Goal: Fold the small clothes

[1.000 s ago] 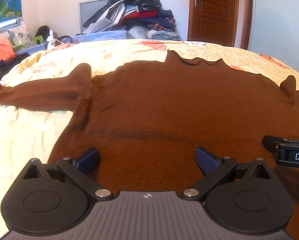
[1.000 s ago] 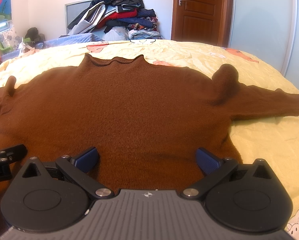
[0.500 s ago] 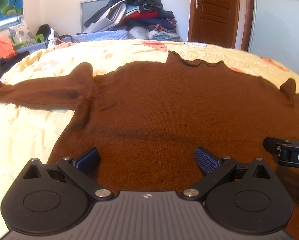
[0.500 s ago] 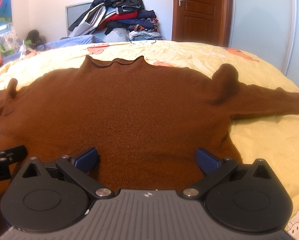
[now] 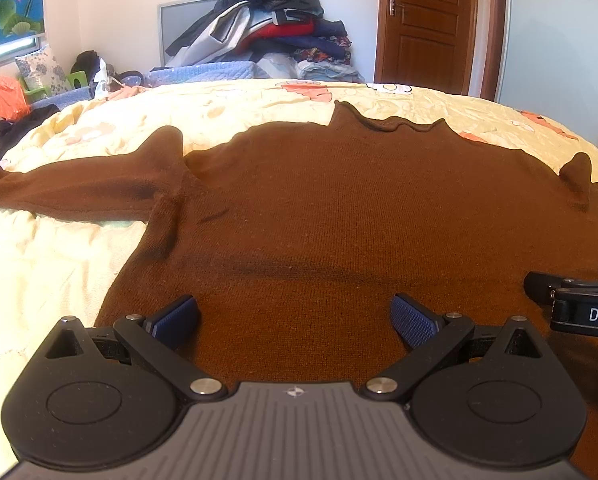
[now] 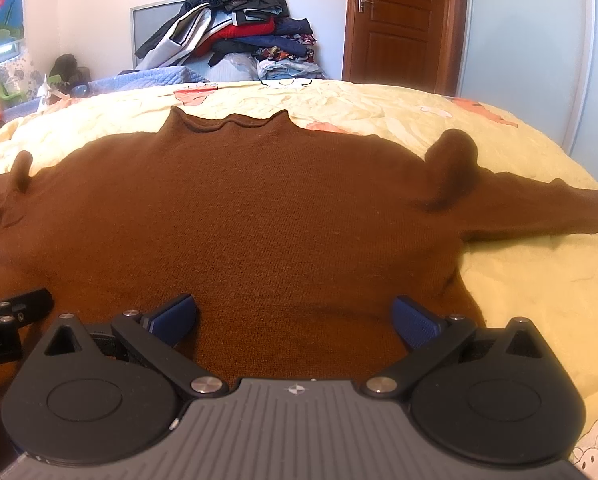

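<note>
A brown knitted sweater (image 5: pixel 339 208) (image 6: pixel 259 216) lies spread flat on a yellow bedspread (image 5: pixel 51 264), collar at the far side and both sleeves stretched outward. My left gripper (image 5: pixel 295 316) hovers open over the lower left part of the hem, nothing between its blue pads. My right gripper (image 6: pixel 295 316) stands open over the lower right part of the hem, also holding nothing. The right gripper's black tip (image 5: pixel 571 300) shows at the right edge of the left wrist view, and the left gripper's tip (image 6: pixel 11 312) at the left edge of the right wrist view. The hem itself is hidden under both grippers.
A tall pile of clothes (image 5: pixel 275 28) is stacked beyond the bed against the far wall. A wooden door (image 5: pixel 427 24) stands at the back right. Cushions and small items (image 5: pixel 39 80) lie at the far left. The bedspread (image 6: pixel 539 300) extends right of the sweater.
Both grippers have stayed open over the hem; the views have shifted only slightly. The sweater has not moved.
</note>
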### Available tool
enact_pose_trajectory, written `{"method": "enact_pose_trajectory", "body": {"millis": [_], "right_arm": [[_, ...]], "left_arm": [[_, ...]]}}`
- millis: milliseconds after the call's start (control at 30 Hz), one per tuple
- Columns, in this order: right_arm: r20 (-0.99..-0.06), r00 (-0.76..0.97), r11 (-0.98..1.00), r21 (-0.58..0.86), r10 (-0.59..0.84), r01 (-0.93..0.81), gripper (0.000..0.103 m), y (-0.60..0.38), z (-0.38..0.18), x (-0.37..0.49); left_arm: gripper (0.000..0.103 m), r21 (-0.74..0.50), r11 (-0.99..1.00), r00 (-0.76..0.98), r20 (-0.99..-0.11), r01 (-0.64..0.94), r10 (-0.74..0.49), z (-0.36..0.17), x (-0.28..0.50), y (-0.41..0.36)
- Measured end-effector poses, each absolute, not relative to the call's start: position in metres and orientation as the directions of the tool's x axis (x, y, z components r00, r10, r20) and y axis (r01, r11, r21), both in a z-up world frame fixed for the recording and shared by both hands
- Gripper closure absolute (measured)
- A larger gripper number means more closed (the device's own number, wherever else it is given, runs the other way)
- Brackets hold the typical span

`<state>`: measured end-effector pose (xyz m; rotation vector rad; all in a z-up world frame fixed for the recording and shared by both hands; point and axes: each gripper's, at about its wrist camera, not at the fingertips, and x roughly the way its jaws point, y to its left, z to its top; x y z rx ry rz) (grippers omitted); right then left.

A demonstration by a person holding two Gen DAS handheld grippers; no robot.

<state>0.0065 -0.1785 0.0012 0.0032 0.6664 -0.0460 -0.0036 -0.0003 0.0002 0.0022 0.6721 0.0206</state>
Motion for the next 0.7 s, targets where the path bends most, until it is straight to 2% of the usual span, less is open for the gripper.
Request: {"method": "enact_pose_trajectory", "body": {"millis": [700], "right_arm": [[-0.617,0.786,0.999,-0.015,-0.044,0.044,0.0,-0.1782,0.0014,0.0061]], "left_arm": [[0.0,0.017,1.0,0.782,-0.623,-0.022,0.028,0.0002,-0.0039,-0.0053]]}}
